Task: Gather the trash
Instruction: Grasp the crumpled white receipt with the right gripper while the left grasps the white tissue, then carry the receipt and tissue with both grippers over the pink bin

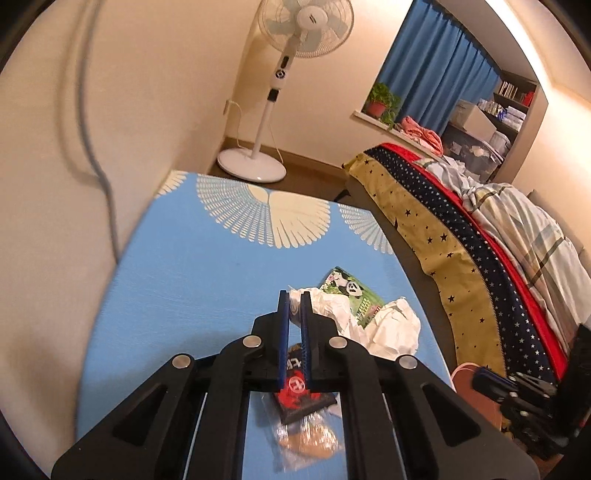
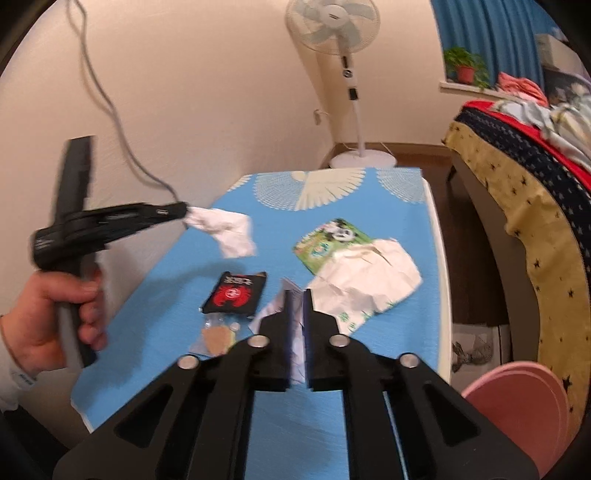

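Several pieces of trash are spread over a table (image 2: pixel 155 332) covered in a blue cloth with pale fan shapes. One crumpled white tissue (image 2: pixel 225 230) is pinched at its corner by the left gripper (image 2: pixel 184 211), whose jaws are nearly closed on it – it is held clear of the cloth, above the table's left side, in a hand (image 2: pixel 48 314) seen in the right wrist view. A thin white slip of paper (image 2: pixel 295 347) is caught between the narrow jaws of the right gripper (image 2: pixel 297 295), near the table's front. Left lying on the cloth are a black packet with a red crab (image 2: pixel 234 293), a clear wrapper with something tan inside (image 2: pixel 216 339) just in front of it, a green panda packet (image 2: pixel 332 236) and, overlapping that packet – a large crumpled white paper (image 2: pixel 369 280). Beyond the table a white fan (image 2: pixel 332 22) is seen standing on the floor, and a bed (image 2: pixel 535 192) lies to the right.
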